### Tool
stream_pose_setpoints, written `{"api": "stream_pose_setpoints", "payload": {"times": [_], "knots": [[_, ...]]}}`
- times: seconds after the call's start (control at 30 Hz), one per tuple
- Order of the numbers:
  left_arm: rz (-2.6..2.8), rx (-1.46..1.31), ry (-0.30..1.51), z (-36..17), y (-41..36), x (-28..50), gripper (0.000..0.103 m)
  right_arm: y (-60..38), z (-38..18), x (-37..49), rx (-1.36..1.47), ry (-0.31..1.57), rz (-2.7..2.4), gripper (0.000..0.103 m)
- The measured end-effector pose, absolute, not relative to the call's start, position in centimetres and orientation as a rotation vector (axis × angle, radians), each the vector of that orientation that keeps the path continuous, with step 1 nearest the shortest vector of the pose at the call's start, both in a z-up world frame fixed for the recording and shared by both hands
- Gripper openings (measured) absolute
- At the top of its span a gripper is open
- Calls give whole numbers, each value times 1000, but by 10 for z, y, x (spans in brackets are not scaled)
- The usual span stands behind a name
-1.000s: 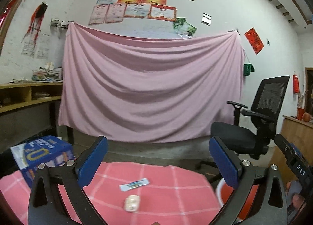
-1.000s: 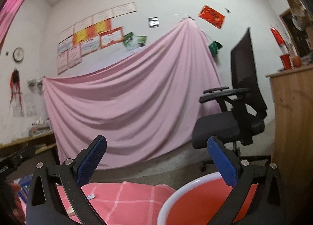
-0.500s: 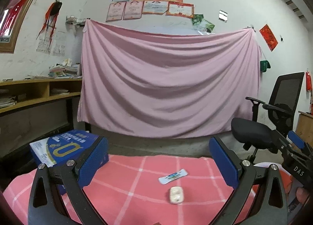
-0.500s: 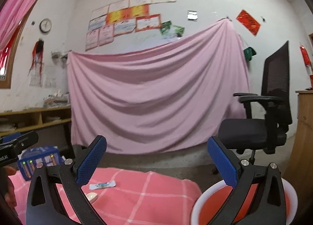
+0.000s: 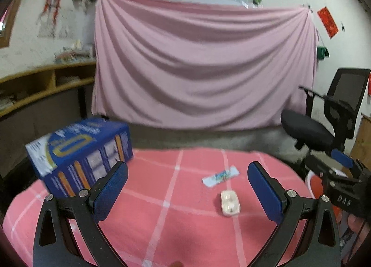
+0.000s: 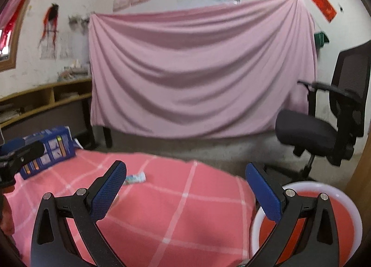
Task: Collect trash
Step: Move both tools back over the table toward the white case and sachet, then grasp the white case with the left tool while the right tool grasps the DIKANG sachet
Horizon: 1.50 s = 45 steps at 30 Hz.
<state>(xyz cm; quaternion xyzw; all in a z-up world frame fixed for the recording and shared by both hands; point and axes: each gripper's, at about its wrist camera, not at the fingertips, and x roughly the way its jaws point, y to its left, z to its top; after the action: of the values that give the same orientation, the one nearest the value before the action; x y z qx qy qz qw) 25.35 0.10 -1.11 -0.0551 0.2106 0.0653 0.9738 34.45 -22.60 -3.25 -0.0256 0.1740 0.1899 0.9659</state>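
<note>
A table with a pink checked cloth (image 5: pixel 176 209) holds a flat white and blue wrapper (image 5: pixel 220 176) and a small clear blister pack (image 5: pixel 229 203) just in front of it. My left gripper (image 5: pixel 187 194) is open and empty above the cloth, with the blister pack between its fingers' lines, nearer the right finger. My right gripper (image 6: pixel 185 191) is open and empty above the cloth (image 6: pixel 174 209); the wrapper (image 6: pixel 135 177) lies by its left finger. A red bin with a white rim (image 6: pixel 347 199) stands at the table's right edge, under the right finger.
A blue box (image 5: pixel 78 151) stands on the table's far left; it also shows in the right wrist view (image 6: pixel 49 148). A black office chair (image 6: pixel 324 128) stands right of the table. A pink sheet (image 5: pixel 199 70) hangs behind. Wooden shelves (image 5: pixel 34 90) run along the left wall.
Both grippers have tilted down and swung left toward the table. The wrapper, blister pack and blue box now sit higher and larger in view. Both stay open.
</note>
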Motion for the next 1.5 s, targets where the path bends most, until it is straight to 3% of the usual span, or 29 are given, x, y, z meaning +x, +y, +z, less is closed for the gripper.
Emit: {"api": "stream_pose_setpoints", "payload": {"times": [0.33, 0.43, 0.6, 0.8, 1.23, 1.3, 1.5], "knots": [[18, -62, 732, -51, -17, 301, 99, -221, -52, 374, -44, 563, 370, 103], [-26, -44, 784, -58, -26, 309, 94, -219, -55, 378, -44, 595, 368, 103], [-94, -53, 878, -64, -35, 329, 59, -217, -62, 387, -50, 661, 362, 103], [-120, -68, 928, -63, -33, 342, 25, -218, -71, 398, -11, 736, 374, 100], [-23, -219, 876, -42, 65, 297, 25, -180, -89, 404, -128, 852, 457, 70], [-3, -253, 858, -40, 80, 288, 25, -167, -90, 404, -140, 872, 482, 59], [-10, -352, 854, -40, 107, 277, 25, -137, -93, 417, -46, 957, 523, 58]]}}
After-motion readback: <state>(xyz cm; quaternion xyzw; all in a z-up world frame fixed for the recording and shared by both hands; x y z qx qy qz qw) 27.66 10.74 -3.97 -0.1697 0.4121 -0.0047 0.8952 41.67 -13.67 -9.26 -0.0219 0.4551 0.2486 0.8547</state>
